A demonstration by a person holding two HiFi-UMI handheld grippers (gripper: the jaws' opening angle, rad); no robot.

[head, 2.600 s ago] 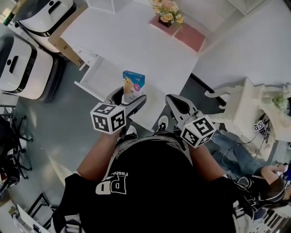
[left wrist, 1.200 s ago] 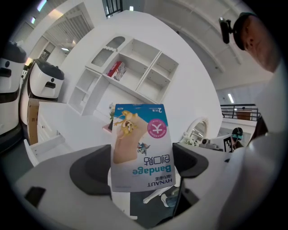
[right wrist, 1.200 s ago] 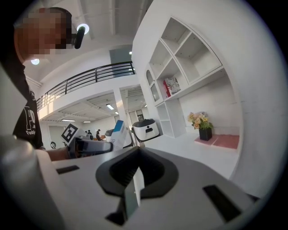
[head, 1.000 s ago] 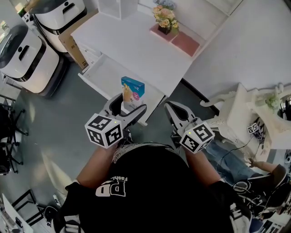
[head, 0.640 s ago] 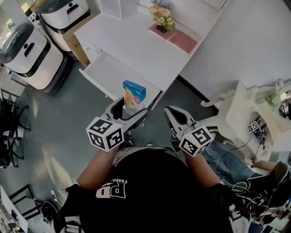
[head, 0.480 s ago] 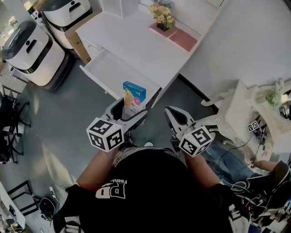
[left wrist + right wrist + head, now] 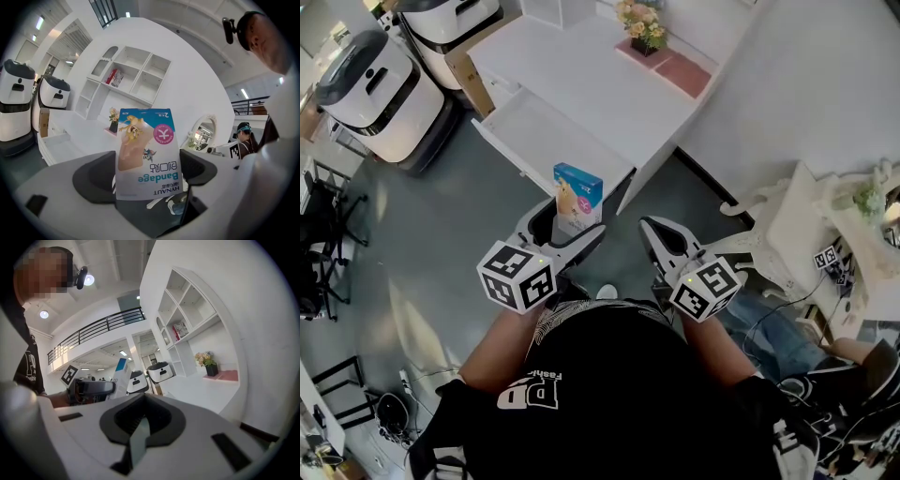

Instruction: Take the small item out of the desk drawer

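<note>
The person holds a tong-like gripper in each hand, in front of the white desk (image 7: 591, 80).

The left gripper (image 7: 570, 228) pinches a small bandage box (image 7: 577, 194). The box stands up tall between the two jaws. It is blue and white with a pink circle on it. In the left gripper view the box (image 7: 147, 152) fills the middle, and its words are upside down. The jaws press on both its sides. The box is up in the air, just off the front edge of the desk, and it touches nothing but the gripper.

The drawer (image 7: 546, 133) sticks out from the front of the desk. It is open, and the part that shows is white inside. The box is near the drawer's right end but not in it.

The right gripper (image 7: 660, 236) is to the right of the box, also off the front of the desk. Its jaws are pressed together, and nothing sits between them.

At the back of the desk are some flowers (image 7: 641, 21) and a pink mat (image 7: 684, 75). To the left of the desk stand two big white machines (image 7: 375, 80).
</note>
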